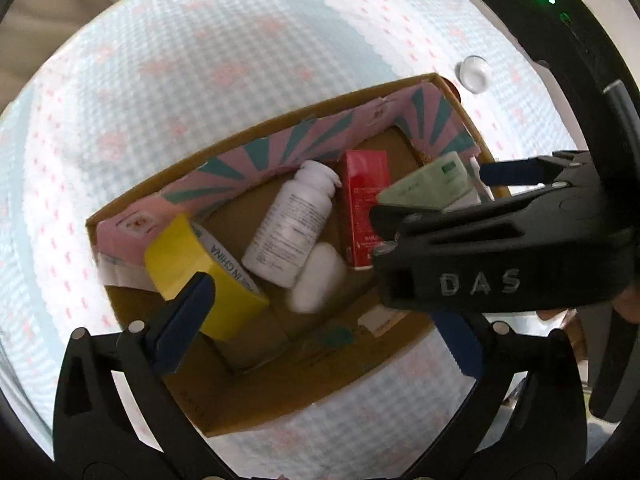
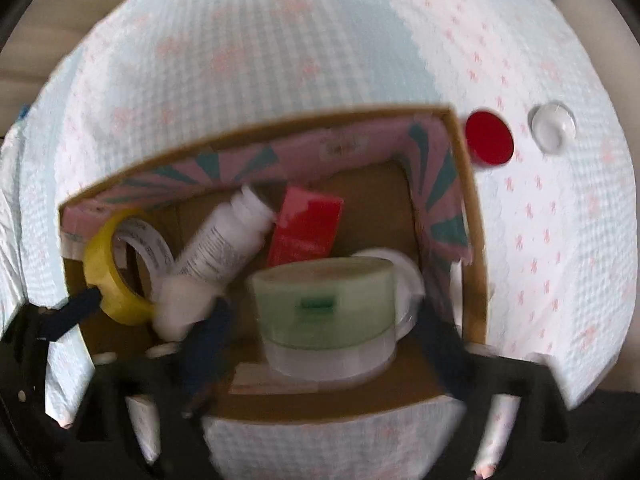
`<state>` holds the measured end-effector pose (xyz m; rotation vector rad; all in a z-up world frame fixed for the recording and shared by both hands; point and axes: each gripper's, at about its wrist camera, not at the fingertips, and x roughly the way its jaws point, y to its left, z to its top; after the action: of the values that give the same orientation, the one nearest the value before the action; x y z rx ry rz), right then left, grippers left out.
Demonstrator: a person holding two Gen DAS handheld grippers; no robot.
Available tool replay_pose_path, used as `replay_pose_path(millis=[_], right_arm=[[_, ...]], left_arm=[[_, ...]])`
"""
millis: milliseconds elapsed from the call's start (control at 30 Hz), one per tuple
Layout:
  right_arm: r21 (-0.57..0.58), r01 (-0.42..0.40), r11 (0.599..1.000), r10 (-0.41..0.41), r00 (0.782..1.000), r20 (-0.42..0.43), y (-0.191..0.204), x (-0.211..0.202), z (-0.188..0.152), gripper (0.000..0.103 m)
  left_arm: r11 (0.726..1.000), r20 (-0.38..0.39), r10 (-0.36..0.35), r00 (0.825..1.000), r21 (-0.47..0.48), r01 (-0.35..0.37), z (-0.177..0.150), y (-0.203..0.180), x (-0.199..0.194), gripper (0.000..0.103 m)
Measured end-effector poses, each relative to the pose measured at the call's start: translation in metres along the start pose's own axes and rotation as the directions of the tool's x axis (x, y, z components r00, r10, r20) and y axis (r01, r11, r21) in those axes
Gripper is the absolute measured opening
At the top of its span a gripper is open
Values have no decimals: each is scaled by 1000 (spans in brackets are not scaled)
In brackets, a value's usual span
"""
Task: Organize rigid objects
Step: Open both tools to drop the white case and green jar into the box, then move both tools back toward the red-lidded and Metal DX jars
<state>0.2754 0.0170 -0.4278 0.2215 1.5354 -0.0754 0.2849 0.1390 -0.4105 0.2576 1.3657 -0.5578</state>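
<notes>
The cardboard box (image 1: 320,396) sits on the cloth-covered worktop (image 1: 160,80), already crowded. The right hand-held gripper (image 2: 320,328) spans the green jar (image 2: 324,300), grip unclear through blur; it could tip onto the white bottle (image 1: 288,228). The left hand-held gripper (image 1: 324,324) hovers wide open, empty.

Right wrist view blurred throughout; white bottle (image 2: 224,240) label unreadable. In left wrist view, the right gripper (image 1: 472,216) body hides the red box (image 1: 366,204) at 3 o'clock.

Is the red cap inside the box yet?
No, the red cap lies on the cloth just outside the box, beside its far right corner.
</notes>
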Motion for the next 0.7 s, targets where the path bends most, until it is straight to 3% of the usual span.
replay_pose_path(millis=[233,700], right_arm=[[-20,1,1000,0,1000,12,-2,-11,-2,103],[-34,-16,999,19,995,98,4,-51,-16,103]], left_arm=[[999,-6,26,1000,-35,-26,-5,11,0,103],[994,65,54,996,-102,-47,-34,14,-50,103]])
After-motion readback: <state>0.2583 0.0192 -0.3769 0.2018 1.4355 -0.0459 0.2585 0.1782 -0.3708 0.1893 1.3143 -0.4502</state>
